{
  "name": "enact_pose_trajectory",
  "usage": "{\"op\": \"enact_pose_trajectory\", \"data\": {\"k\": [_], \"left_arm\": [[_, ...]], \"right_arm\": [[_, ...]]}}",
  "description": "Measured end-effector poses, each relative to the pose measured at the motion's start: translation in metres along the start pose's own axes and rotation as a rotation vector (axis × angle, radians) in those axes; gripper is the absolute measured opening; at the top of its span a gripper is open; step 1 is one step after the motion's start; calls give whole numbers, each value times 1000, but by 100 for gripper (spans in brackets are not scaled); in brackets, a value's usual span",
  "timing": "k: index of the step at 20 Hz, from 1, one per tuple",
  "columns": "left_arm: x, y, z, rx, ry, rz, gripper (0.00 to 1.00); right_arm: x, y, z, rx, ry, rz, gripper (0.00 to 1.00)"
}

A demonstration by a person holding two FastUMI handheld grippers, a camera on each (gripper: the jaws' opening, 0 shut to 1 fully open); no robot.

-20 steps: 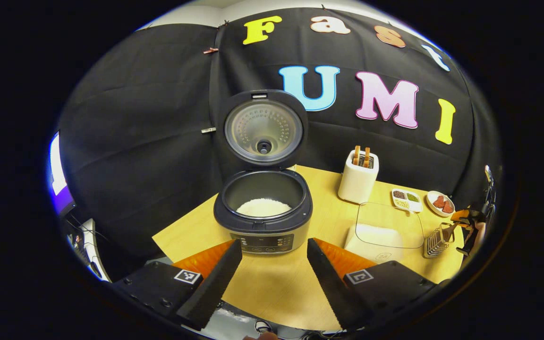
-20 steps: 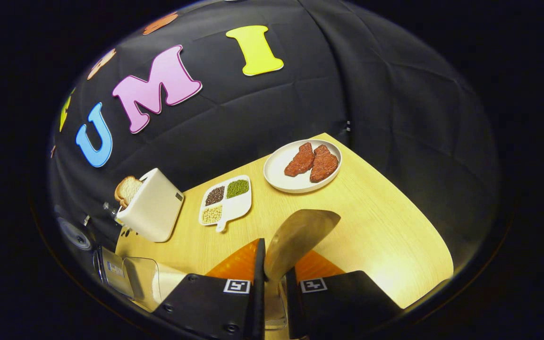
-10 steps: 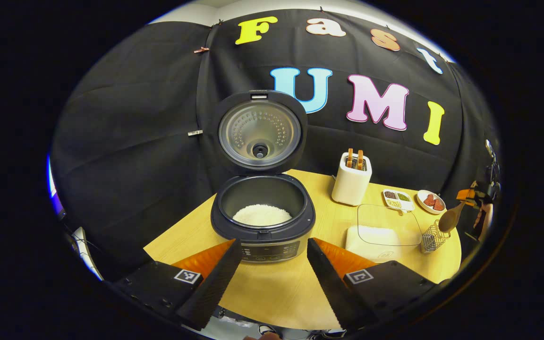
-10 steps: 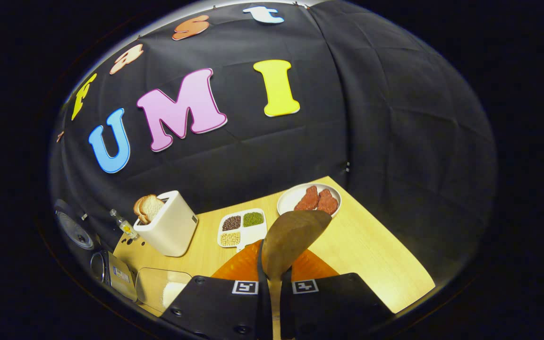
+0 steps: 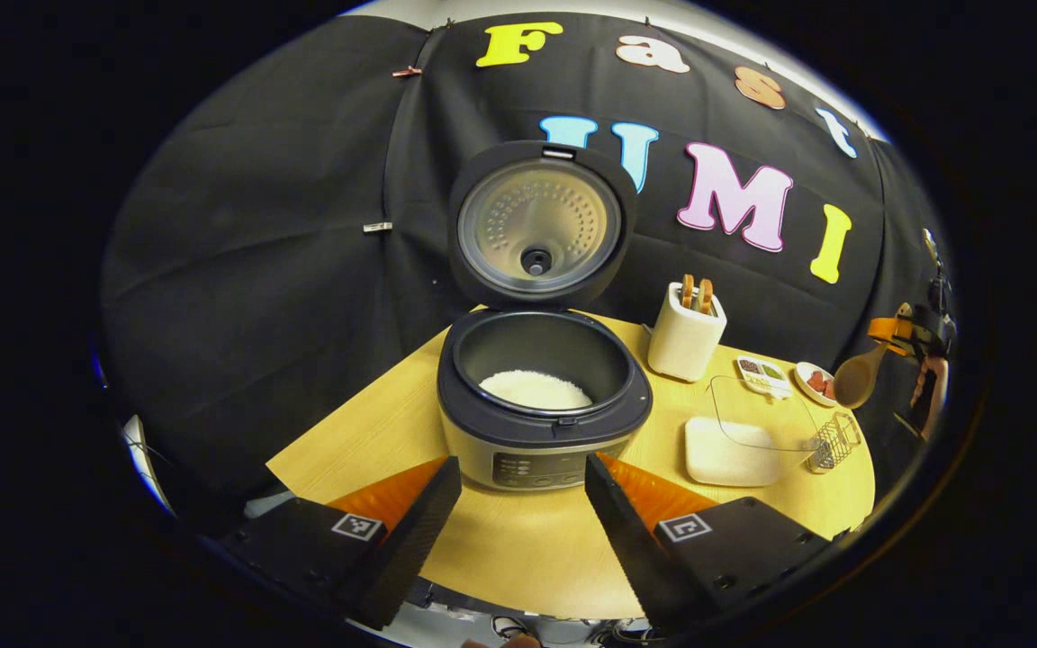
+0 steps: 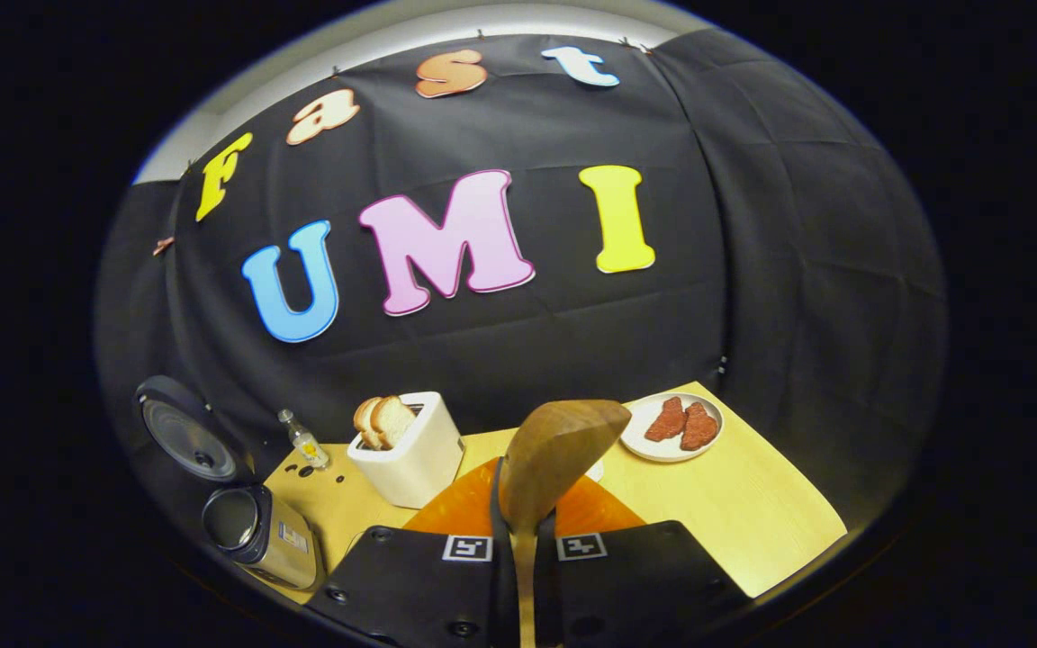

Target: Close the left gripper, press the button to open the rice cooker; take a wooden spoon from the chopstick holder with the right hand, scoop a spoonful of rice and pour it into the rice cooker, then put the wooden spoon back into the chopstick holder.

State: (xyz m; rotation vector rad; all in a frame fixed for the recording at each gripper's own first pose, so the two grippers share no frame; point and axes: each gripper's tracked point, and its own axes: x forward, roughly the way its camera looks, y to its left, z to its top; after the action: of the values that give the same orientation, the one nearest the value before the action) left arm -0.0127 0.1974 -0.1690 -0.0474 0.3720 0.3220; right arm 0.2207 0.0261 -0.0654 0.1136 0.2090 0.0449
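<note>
The rice cooker (image 5: pixel 544 423) stands open on the table, lid (image 5: pixel 538 225) upright, white rice in its pot (image 5: pixel 535 389). My left gripper (image 5: pixel 520 468) is open just in front of the cooker, holding nothing. At the far right, my right gripper (image 5: pixel 910 333) holds the wooden spoon (image 5: pixel 856 378) in the air above the wire chopstick holder (image 5: pixel 832 441). In the right gripper view, the right gripper (image 6: pixel 523 531) is shut on the spoon's handle, with the spoon bowl (image 6: pixel 563 450) sticking up ahead. The cooker (image 6: pixel 253 535) lies low at the left there.
A clear box of rice (image 5: pixel 742 441) sits between cooker and holder. Behind stand a white toaster (image 5: pixel 685 333) with bread, a divided dish (image 5: pixel 761 373) and a plate of meat (image 6: pixel 671 427). A small bottle (image 6: pixel 304 441) stands by the toaster. The wooden table (image 5: pixel 527 558) ends near me.
My right gripper has risen with the spoon, lifting it clear of the chopstick holder and tilting up. The left gripper view has shifted so the cooker looks nearer; its fingers stay open.
</note>
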Motion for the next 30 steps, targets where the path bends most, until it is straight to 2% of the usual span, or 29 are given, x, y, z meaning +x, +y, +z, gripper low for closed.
{"op": "enact_pose_trajectory", "data": {"k": [3,5,8,10,11,12,13,15,17,19,24,30], "left_arm": [[8,8,-1,-22,9,-36,96],[15,8,-5,-27,22,-61,96],[27,9,-13,-17,39,-86,96],[34,7,-22,-13,56,-107,96],[38,6,-26,-11,66,-116,96],[42,6,-32,-9,80,-122,96],[44,8,-34,-6,87,-125,96],[50,13,-35,-7,88,-115,96],[53,20,-31,-17,86,-107,96],[53,27,-29,-32,84,-103,95],[58,43,-29,-47,99,-93,96],[59,48,-29,-57,112,-113,96]], "right_arm": [[4,43,-32,-9,30,58,11],[16,56,-53,-38,49,67,11],[32,62,-94,-153,95,50,11],[38,59,-108,-249,85,30,16],[40,58,-114,-286,73,18,11],[41,57,-124,-308,71,11,16],[42,58,-134,-310,87,7,11],[43,60,-156,-300,126,3,11],[44,70,-157,-312,106,-1,12],[40,86,-166,-283,123,9,11],[30,129,-184,-121,176,54,11],[34,143,-190,113,253,37,11]]}}
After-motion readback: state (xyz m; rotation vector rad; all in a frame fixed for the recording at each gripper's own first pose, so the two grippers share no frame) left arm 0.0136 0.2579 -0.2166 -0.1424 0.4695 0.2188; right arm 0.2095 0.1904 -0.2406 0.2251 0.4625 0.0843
